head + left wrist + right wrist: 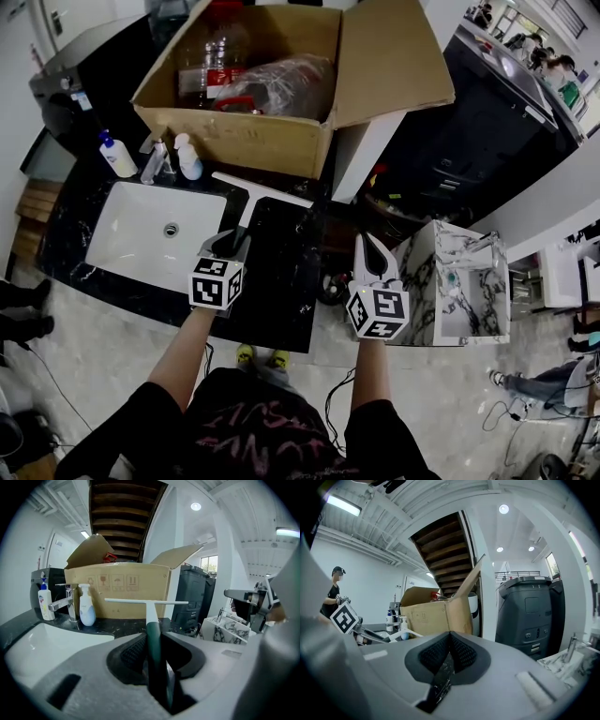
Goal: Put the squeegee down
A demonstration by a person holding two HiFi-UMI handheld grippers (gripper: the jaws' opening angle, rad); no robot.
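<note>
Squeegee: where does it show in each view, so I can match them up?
Head view: squeegee at centre, right of the sink, handle in the left gripper.
Left gripper view: squeegee dead centre, handle gripped between the jaws, blade level ahead.
Right gripper view: only a white part, low at left.
Shared landmark: the cardboard box behind it.

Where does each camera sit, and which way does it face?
Head view: on the person's head, facing steeply down at the sink and cardboard box; both forearms, left tongs and right tongs show.
Left gripper view: on the left tongs, facing along jaws closed on the squeegee toward the box.
Right gripper view: on the right tongs, facing past shut, empty jaws.
Shared: all three see the box.
</note>
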